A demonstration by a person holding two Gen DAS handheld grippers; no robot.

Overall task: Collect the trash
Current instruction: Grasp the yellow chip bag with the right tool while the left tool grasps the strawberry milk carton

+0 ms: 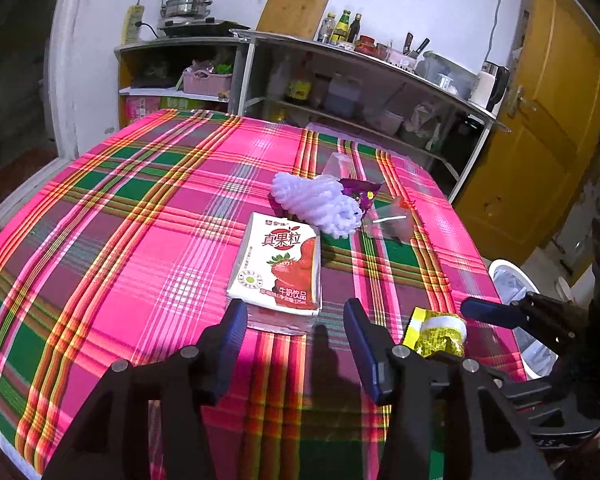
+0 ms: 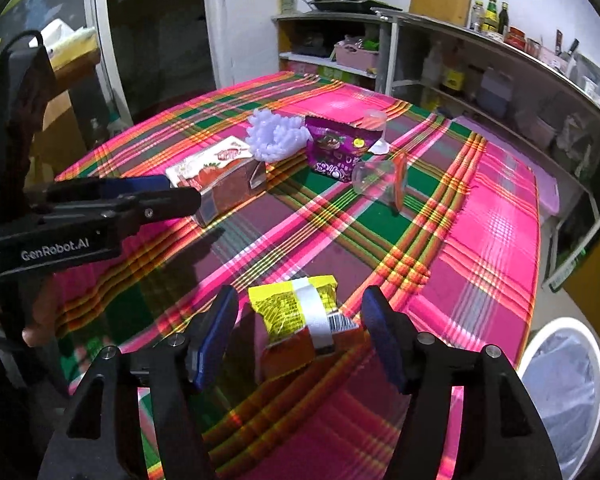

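A strawberry milk carton (image 1: pixel 278 268) lies flat on the plaid tablecloth (image 1: pixel 140 240), just beyond my left gripper (image 1: pixel 296 316), which is open and empty. Behind the carton sit a white foam net (image 1: pixel 320 204), a purple snack wrapper (image 1: pixel 362 192) and two clear plastic cups (image 1: pixel 388 220). In the right wrist view a yellow snack packet (image 2: pixel 296 312) lies on the cloth between the fingers of my open right gripper (image 2: pixel 300 320), with gaps on both sides. The carton (image 2: pixel 220 176) and my left gripper (image 2: pixel 180 192) appear at the left.
A white bin (image 2: pixel 564 380) lined with a bag stands on the floor off the table's right edge. Metal shelves (image 1: pixel 360 92) with bottles and containers run behind the table. A yellow door (image 1: pixel 540 120) is at the right. A person's hand (image 2: pixel 40 320) holds the left gripper.
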